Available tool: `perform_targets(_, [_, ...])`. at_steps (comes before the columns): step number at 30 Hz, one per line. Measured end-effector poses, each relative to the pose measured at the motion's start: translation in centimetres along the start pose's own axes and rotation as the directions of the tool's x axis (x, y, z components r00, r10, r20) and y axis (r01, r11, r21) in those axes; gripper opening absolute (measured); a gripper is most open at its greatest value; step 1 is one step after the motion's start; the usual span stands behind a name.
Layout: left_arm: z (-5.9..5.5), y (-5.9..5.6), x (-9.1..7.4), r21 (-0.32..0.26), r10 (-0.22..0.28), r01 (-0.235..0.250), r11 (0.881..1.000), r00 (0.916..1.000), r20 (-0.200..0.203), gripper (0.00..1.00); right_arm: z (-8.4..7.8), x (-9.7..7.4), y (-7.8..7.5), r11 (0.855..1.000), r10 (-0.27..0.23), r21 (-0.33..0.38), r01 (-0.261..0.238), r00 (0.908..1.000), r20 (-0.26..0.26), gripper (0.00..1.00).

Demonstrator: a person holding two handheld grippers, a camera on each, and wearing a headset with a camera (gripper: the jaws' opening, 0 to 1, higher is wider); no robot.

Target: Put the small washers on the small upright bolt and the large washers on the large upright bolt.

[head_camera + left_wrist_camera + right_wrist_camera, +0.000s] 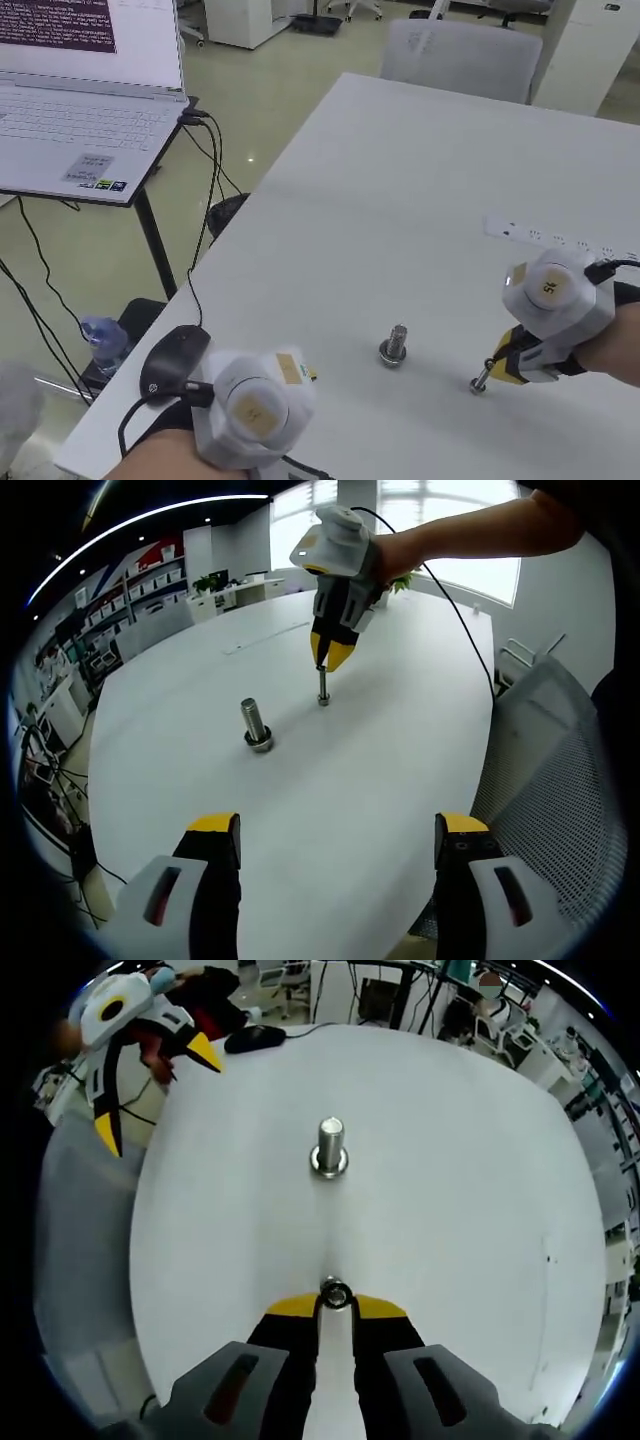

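Observation:
The large upright bolt (394,344) (254,723) (329,1146) stands mid-table with washers ringed at its base. To its right is the small upright bolt (481,381) (323,693). My right gripper (499,369) (323,661) (334,1306) is right over this bolt's top. Its yellow tips are shut on a small washer (334,1292), a metal ring with a dark centre. My left gripper (300,388) (338,830) (155,1095) hovers near the table's front edge, open, with nothing between its jaws.
The white table (400,200) ends close by on the left and front. A black mouse (172,361) lies at its front left corner and a power strip (560,240) at the right. A laptop (80,110) sits on a side stand, and a grey chair (455,55) is beyond.

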State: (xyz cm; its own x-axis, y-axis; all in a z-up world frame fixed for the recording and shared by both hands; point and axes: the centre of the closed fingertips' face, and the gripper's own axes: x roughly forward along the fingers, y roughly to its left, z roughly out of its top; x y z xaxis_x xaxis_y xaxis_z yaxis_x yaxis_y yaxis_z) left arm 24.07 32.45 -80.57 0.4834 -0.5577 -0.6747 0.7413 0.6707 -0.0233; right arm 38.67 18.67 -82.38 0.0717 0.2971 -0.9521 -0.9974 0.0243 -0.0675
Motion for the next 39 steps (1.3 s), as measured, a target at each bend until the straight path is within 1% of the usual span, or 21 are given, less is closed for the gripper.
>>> perform_targets(4, [-0.1,-0.1,0.0,-0.005,-0.001,0.001,1.000,1.0000,0.003,0.79,0.0,0.5,0.2,1.000,0.010,-0.006,-0.010,0.9999,-0.007,0.13])
perform_targets(11, [-0.3,-0.2,0.1,-0.016,-0.003,0.003,1.000,1.0000,-0.001,0.78,-0.6,1.7,-0.2,1.000,0.018,-0.009,-0.018,0.9996,-0.020,0.13])
perform_targets(20, [-0.8,-0.3,0.1,-0.028,-0.004,0.004,1.000,0.9999,-0.011,0.77,-1.0,3.2,0.3,0.999,0.040,-0.015,-0.041,0.9984,-0.039,0.13])
perform_targets(27, [-1.1,-0.2,0.0,-0.042,0.003,-0.004,0.999,0.9998,-0.019,0.76,-1.1,4.2,0.2,0.999,0.041,-0.025,-0.043,0.9980,-0.047,0.13])
perform_targets(31, [-1.3,-0.3,0.0,-0.042,0.001,-0.002,0.999,0.9997,-0.024,0.76,-0.8,4.2,0.2,0.999,0.043,-0.019,-0.044,0.9985,-0.035,0.13])
perform_targets(39, [-1.2,-0.8,0.2,-0.039,-0.011,0.010,0.999,0.9996,-0.026,0.74,-0.8,3.9,0.7,0.999,0.041,-0.021,-0.042,0.9981,-0.046,0.14])
